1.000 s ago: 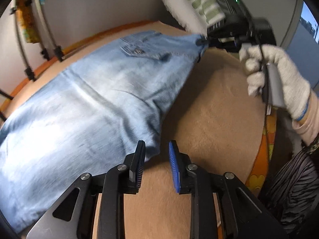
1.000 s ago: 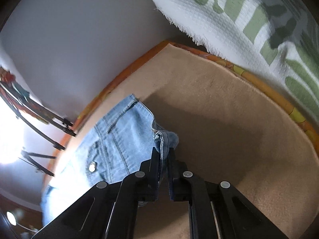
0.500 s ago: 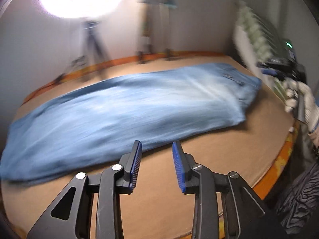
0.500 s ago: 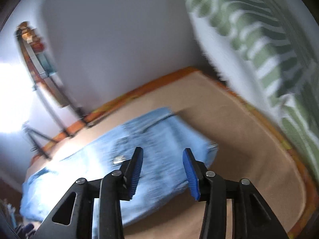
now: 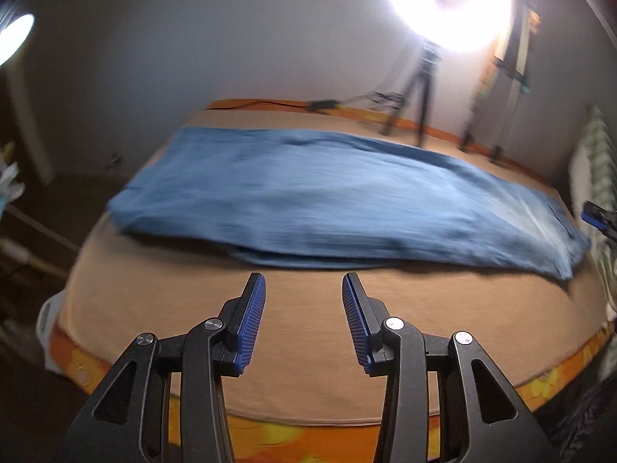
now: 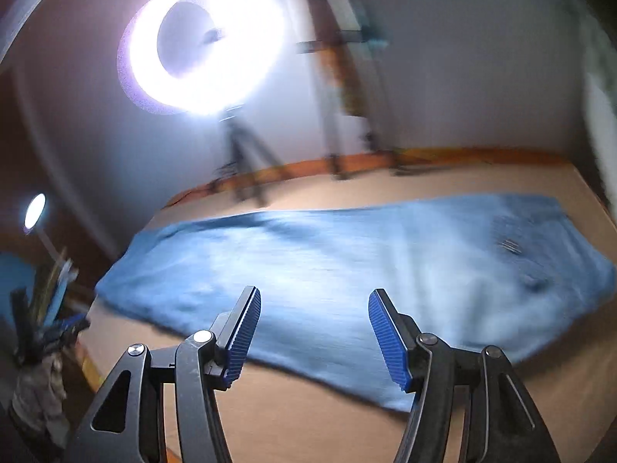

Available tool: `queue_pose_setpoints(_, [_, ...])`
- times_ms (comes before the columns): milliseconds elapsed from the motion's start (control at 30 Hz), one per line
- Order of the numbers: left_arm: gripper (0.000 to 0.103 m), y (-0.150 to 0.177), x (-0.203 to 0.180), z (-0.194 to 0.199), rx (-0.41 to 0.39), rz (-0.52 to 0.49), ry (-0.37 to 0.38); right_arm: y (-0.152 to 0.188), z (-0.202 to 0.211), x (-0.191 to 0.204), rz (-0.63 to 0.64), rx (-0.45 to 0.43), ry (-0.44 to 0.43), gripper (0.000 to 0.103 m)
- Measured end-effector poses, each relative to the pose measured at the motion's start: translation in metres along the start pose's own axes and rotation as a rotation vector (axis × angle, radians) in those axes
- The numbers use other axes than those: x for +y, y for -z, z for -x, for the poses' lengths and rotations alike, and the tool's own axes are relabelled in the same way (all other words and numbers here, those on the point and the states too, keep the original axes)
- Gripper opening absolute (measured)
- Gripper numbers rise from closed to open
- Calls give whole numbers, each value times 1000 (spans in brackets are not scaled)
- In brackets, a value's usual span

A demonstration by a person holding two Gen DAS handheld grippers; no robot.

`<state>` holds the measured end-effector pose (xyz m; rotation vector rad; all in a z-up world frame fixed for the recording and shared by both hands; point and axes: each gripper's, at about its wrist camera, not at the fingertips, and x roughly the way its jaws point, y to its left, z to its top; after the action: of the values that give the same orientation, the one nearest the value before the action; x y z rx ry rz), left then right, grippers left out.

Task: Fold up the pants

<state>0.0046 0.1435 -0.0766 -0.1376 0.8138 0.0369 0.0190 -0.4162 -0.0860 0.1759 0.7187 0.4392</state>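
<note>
Blue jeans (image 5: 327, 208) lie flat and lengthwise on a tan bed surface (image 5: 308, 316), folded leg over leg, waist at the right end. They also show in the right wrist view (image 6: 347, 266). My left gripper (image 5: 304, 301) is open and empty, above the bare surface just in front of the jeans' near edge. My right gripper (image 6: 312, 320) is open wide and empty, above the jeans' near edge. The right gripper's blue tip (image 5: 595, 218) shows at the right edge of the left wrist view, beside the waist.
A bright ring light on a tripod (image 5: 443, 7) stands behind the bed, with an easel (image 5: 513, 58) beside it. An orange patterned border (image 5: 300, 436) runs along the bed's near edge. A green-striped white cloth (image 5: 594, 162) hangs at the right. Clutter (image 6: 42, 308) stands at the left.
My right gripper let go of the jeans' waist, opened wide and drew back. Both views swung left toward the leg end. The jeans now lie flat.
</note>
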Motion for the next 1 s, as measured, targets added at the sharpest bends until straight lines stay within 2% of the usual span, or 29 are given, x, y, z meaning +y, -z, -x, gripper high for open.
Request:
queue_pose_setpoints(100, [40, -2, 28, 10, -39, 114, 4, -8, -8, 51, 58, -14, -70, 68])
queue_pose_setpoints(200, [40, -9, 44, 22, -81, 94, -72, -19, -17, 110, 144, -31, -125, 71])
queue_pose_setpoints(267, [40, -14, 62, 31, -100, 118, -97, -26, -28, 150, 229, -6, -168, 73])
queue_pose_setpoints(333, [40, -20, 84, 37, -101, 199, -97, -29, -40, 191, 321, 30, -199, 73])
queue_pose_setpoints(400, [40, -27, 103, 45, -110, 316, -82, -29, -57, 234, 419, 71, -199, 67])
queue_pose_setpoints(467, [40, -34, 108, 56, -140, 323, -81, -27, -79, 279, 494, 110, -217, 47])
queue_pose_setpoints(567, [40, -39, 108, 71, -181, 251, -197, -19, -98, 335, 585, 144, -286, 46])
queue_pose_setpoints(633, [40, -33, 116, 80, -214, 273, -233, -10, -107, 367, 655, 150, -318, 46])
queue_pose_setpoints(700, [40, -23, 129, 84, -226, 303, -241, 5, -122, 399, 711, 180, -348, 46])
queue_pose_setpoints(767, [40, -16, 141, 82, -200, 323, -241, 16, -137, 420, 746, 220, -371, 38])
queue_pose_setpoints(1000, [40, -18, 168, 97, -243, 400, -231, 54, -207, 498, 920, 304, -362, 38])
